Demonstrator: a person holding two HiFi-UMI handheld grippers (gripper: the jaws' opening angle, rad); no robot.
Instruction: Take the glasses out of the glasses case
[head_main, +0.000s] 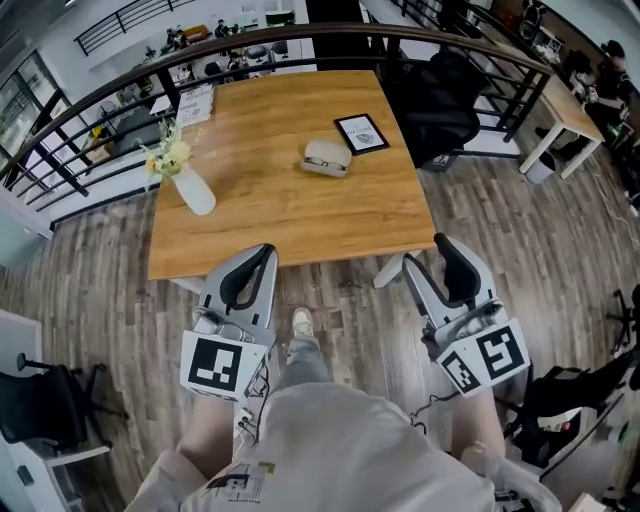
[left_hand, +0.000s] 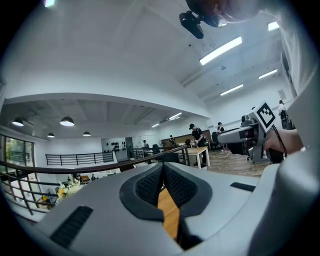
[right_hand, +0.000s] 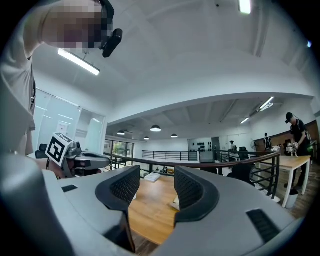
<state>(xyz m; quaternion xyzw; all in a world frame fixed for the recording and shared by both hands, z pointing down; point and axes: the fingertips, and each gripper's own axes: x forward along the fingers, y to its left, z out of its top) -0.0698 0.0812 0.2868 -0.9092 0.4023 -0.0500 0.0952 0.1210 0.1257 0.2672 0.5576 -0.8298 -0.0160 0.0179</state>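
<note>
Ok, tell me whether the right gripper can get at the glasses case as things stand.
Probably yes, with a forward reach: the right gripper is open and empty off the near edge of the table, the glasses case lies farther in, only bare wood between.

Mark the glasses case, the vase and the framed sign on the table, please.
glasses case (head_main: 327, 157), head view, top of its shell.
vase (head_main: 196, 191), head view, white body below the flowers.
framed sign (head_main: 361, 133), head view, centre of its face.
</note>
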